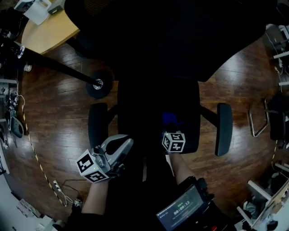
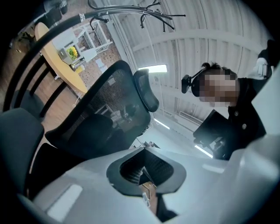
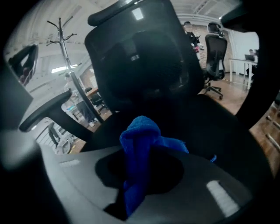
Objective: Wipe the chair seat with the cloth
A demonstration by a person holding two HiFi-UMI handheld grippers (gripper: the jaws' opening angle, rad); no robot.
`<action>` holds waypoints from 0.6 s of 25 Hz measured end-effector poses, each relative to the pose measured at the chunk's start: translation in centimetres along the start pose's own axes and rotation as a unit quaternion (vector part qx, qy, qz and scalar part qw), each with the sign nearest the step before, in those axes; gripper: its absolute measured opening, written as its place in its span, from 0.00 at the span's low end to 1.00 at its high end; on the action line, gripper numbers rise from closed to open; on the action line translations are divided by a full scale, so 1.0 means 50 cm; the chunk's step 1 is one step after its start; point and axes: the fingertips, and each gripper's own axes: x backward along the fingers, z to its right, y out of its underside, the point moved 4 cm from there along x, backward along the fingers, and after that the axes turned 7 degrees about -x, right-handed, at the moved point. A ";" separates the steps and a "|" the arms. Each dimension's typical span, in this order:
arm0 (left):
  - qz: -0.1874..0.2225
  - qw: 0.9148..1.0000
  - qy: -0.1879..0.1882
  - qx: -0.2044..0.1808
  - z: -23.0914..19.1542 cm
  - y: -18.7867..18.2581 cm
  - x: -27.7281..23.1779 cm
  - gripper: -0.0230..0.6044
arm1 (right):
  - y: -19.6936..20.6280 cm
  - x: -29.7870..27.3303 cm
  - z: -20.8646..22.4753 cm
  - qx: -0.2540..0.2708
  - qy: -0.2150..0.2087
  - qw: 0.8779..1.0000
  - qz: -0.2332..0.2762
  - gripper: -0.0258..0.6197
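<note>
Head view: black chair seat (image 1: 158,108) mid-frame, backrest (image 1: 180,36) beyond it, an armrest (image 1: 97,124) at either side, wood floor (image 1: 58,117) all round. R hand-held gripper (image 1: 170,128) over the near part of the chair seat, right of ctr, w/ blue cloth (image 1: 169,119) bunched at its tip. Can't tell here whether cloth touches the seat. L hand-held gripper (image 1: 126,143) off the seat's near-left corner, beside the left armrest, not over the padding. Tan bench (image 1: 49,31) well beyond the seat on the left. Dark pole (image 1: 54,65) slants across the floor btw bench and seat. Lit screen (image 1: 180,208) at the person's waist, on the near side of the seat.

Left gripper view: L hand-held gripper (image 2: 143,153) pressed together, ribbed pads meeting, nothing btw them. Points up and away from the seat: mesh backrest (image 2: 105,113) and headrest (image 2: 146,89) ahead, bench (image 2: 61,65) far left, coat stand (image 2: 131,11) arms across the top, person (image 2: 245,109) w/ headset at right.

Right gripper view: R hand-held gripper (image 3: 139,151) pinching the cloth (image 3: 142,129), clamped fold running down btw the jaws, loose bunch standing past the tips. Chair seat (image 3: 210,127) directly ahead and below, backrest (image 3: 140,57) rising behind it, armrest (image 3: 43,113) left of it. Coat stand (image 3: 61,35) beyond the seat on the left, second chair (image 3: 214,48) far off to the right.
</note>
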 end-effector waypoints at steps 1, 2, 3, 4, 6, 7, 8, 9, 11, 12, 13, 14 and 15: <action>0.006 1.000 -0.007 -0.002 0.000 -0.007 0.013 0.04 | 0.019 -0.019 -0.052 -0.001 -0.024 1.000 -0.013 0.13; 0.012 1.000 -0.015 -0.004 0.000 -0.013 0.027 0.04 | 0.037 -0.038 -0.102 0.000 -0.046 0.999 -0.027 0.13; 0.018 1.000 -0.023 -0.007 -0.001 -0.019 0.041 0.04 | 0.053 -0.055 -0.148 0.004 -0.066 0.997 -0.040 0.13; 0.025 0.999 -0.032 -0.010 -0.003 -0.024 0.057 0.04 | 0.067 -0.070 -0.191 0.010 -0.083 0.995 -0.051 0.13; 0.038 0.998 -0.048 -0.014 -0.005 -0.032 0.093 0.04 | 0.095 -0.091 -0.267 0.022 -0.113 0.991 -0.071 0.13; 0.045 0.997 -0.056 -0.015 -0.005 -0.037 0.112 0.04 | 0.108 -0.099 -0.301 0.027 -0.125 0.989 -0.080 0.13; 0.051 0.997 -0.063 -0.017 -0.007 -0.043 0.131 0.04 | 0.121 -0.106 -0.333 0.034 -0.136 0.986 -0.090 0.13; 0.056 0.996 -0.070 -0.019 -0.008 -0.049 0.149 0.04 | 0.135 -0.111 -0.361 0.042 -0.146 0.983 -0.100 0.13; 0.066 0.994 -0.083 -0.022 -0.012 -0.055 0.181 0.04 | 0.165 -0.115 -0.407 0.053 -0.162 0.978 -0.119 0.13; 0.070 0.993 -0.089 -0.022 -0.013 -0.055 0.196 0.04 | 0.184 -0.115 -0.423 0.053 -0.167 0.976 -0.127 0.13; 0.072 0.993 -0.094 -0.022 -0.015 -0.055 0.209 0.04 | 0.205 -0.115 -0.433 0.052 -0.168 0.975 -0.136 0.13; 0.074 0.992 -0.098 -0.022 -0.017 -0.054 0.222 0.04 | 0.227 -0.115 -0.439 0.054 -0.166 0.974 -0.143 0.13; 0.075 0.992 -0.101 -0.022 -0.017 -0.052 0.232 0.04 | 0.245 -0.114 -0.440 0.058 -0.164 0.974 -0.147 0.13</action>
